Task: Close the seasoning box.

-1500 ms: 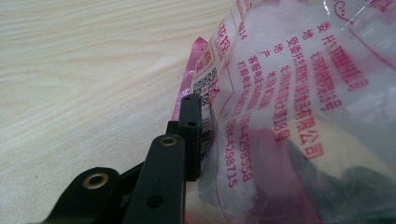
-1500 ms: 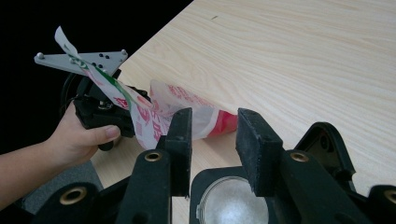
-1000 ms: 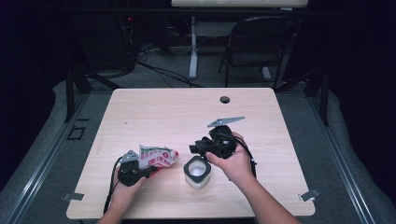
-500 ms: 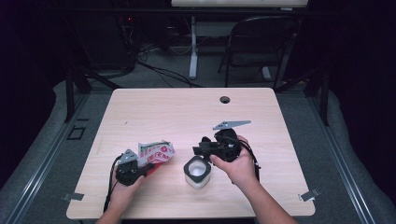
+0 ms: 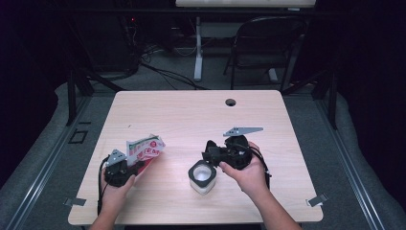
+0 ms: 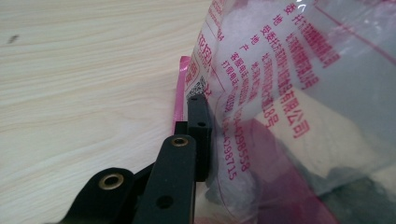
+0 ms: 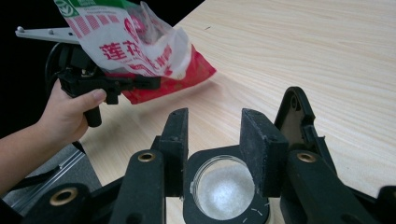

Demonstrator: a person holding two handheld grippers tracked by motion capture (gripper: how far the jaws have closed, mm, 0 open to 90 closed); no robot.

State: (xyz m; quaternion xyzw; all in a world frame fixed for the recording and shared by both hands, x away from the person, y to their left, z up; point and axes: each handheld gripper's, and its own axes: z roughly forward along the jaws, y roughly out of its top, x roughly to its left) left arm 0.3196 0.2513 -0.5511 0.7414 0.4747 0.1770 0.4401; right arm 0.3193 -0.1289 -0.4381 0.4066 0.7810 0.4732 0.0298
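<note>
The red-and-white printed plastic bag (image 5: 143, 149) of white powder hangs pinched in the left gripper (image 5: 125, 167) near the tabletop (image 5: 191, 115)'s front-left corner, lifted just clear of the wood. Those fingers (image 6: 198, 135) are closed tight on its sealed pink edge. The film looks thin, soft and slippery; the loose filling would slump and shift, so the stiff seam seems the surest hold. The black-walled square jar (image 5: 203, 177) with a round clear mouth stands near the front edge, holding white powder, its top uncovered. The right gripper (image 7: 215, 140) straddles the jar's rim, fingers (image 7: 259, 149) parted wide, apparently not pressing it.
</note>
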